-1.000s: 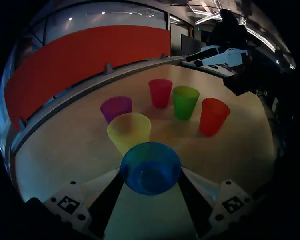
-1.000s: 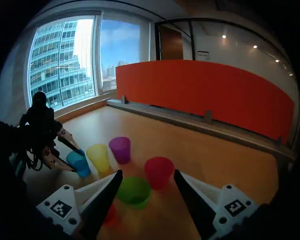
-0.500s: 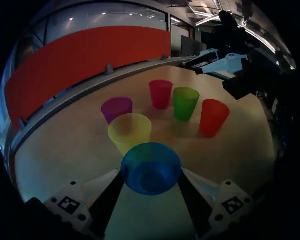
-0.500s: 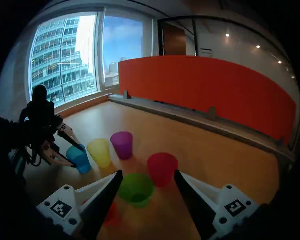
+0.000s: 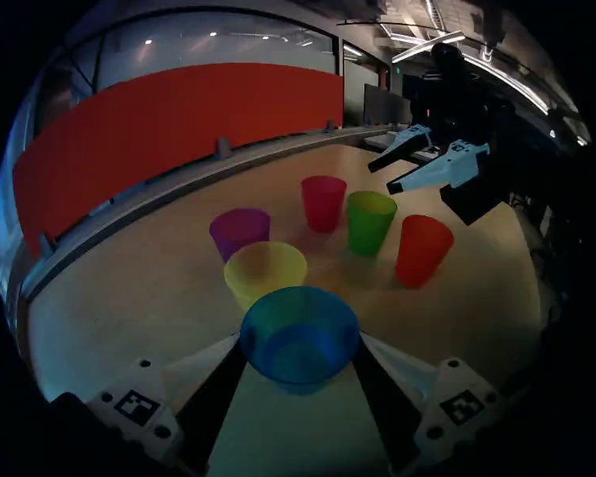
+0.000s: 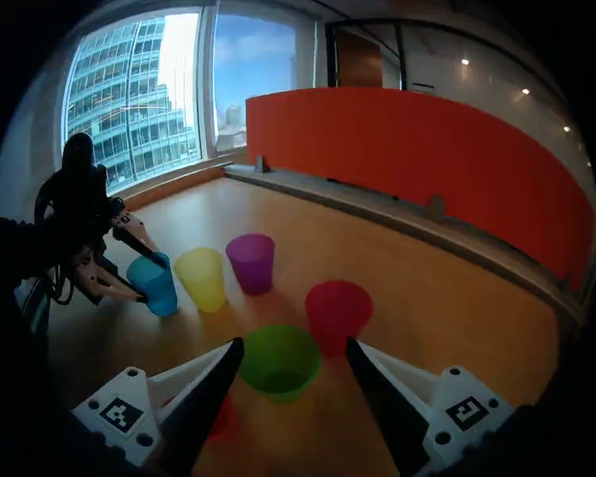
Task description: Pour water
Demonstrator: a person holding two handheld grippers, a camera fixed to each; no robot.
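While left fingers [image 5: 205, 383] tight on blue cup [image 5: 300, 338], right fingers [image 6: 204, 380] apart near green cup [image 6: 280, 364]

Blue cup [image 5: 299, 338], yellow cup [image 5: 265, 273], purple cup [image 5: 239, 230], green cup [image 5: 370, 222]: translucent coloured plastic, smooth, faint gloss. Table [image 5: 139, 294]: light wood-look top, smooth, satin sheen under the cups. Left gripper [image 5: 298, 340] and right gripper [image 6: 290, 343]: matt white plastic, black inner finger faces. Partition [image 5: 163, 119]: orange panel, flat matt. Window [image 6: 131, 95]: clear glass
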